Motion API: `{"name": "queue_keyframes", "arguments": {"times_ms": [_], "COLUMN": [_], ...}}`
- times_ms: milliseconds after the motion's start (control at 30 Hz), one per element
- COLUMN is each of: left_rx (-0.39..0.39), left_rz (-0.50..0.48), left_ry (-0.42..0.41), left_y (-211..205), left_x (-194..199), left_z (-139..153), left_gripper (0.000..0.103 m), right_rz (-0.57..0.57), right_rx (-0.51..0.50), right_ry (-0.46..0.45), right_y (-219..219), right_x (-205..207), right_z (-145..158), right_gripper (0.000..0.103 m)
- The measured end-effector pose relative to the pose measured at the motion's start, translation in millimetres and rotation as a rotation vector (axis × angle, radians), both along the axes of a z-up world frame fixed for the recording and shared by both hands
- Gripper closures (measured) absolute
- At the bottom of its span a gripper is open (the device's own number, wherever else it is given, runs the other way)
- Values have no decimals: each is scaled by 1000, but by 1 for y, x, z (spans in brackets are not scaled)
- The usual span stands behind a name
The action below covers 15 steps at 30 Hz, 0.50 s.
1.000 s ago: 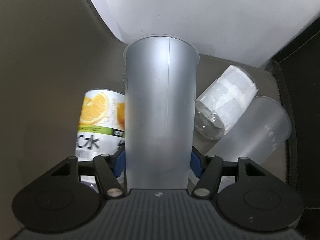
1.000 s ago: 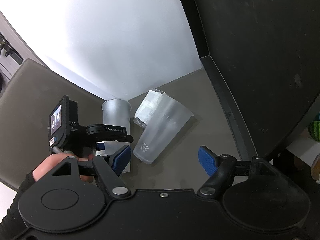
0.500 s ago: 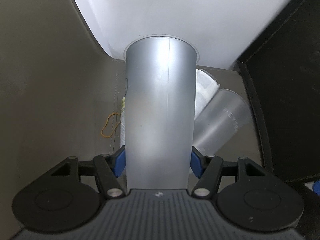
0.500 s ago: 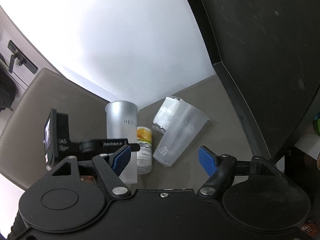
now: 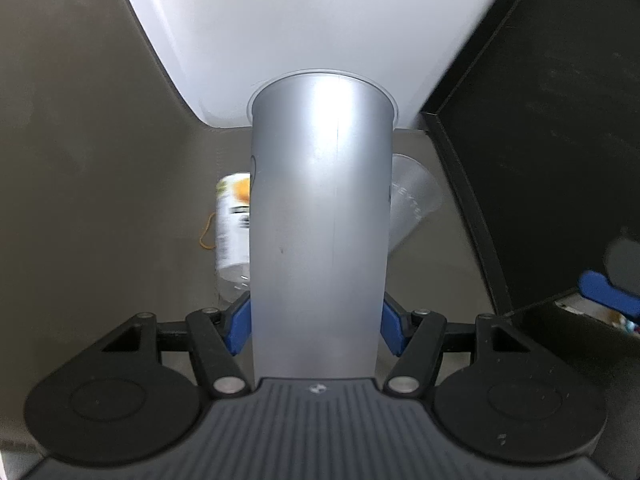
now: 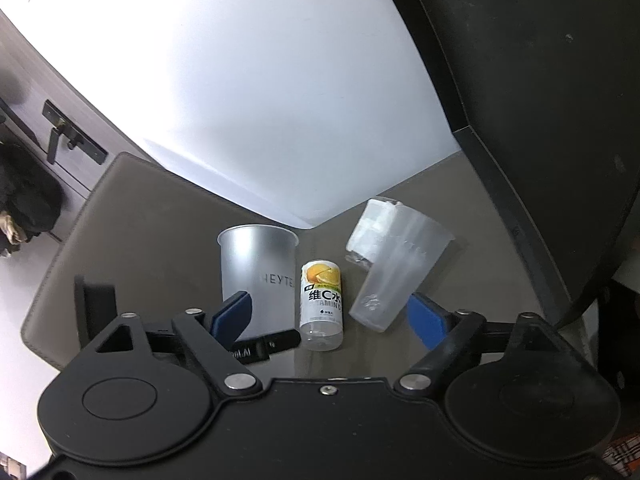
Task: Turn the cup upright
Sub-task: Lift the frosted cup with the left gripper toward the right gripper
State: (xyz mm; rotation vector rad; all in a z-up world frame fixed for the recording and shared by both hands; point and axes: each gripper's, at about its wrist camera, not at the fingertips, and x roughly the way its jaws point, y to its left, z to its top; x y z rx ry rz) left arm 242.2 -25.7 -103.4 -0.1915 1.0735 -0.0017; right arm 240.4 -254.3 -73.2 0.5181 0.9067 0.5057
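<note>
2 blue pads of the left gripper clamp the frosted cup low on its wall, rim away from the camera; a low grip likely leaves the mouth free for setting down. Orange-label bottle lies close behind-left, second clear cup behind-right.

Right wrist view: right gripper spread wide, grasping nothing. Frosted cup appears upright, mouth up, just beside the bottle. Tipped second cup is near; open grey mat lies left.

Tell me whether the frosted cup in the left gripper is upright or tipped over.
Upright. The frosted cup stands with its open rim on top and "HEYTEA" lettering level, the left gripper clamping its lower part. The clear cup beside it lies tipped.
</note>
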Motion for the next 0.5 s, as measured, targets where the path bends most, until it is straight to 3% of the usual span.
{"name": "queue_keyframes", "arguments": {"times_ms": [267,500], "left_rx": [19,38], "left_rz": [-46,-85], "left_ry": [-22,-36], "left_y": [-13,-16], "left_x": [-25,-52], "left_z": [14,22], "left_gripper": [40,40], "right_rz": [26,70], "right_rx": [51,97], "right_ry": [13,44], "right_y": [12,23], "right_x": [-4,-14], "right_z": [2,-3], "right_gripper": [0,0]}}
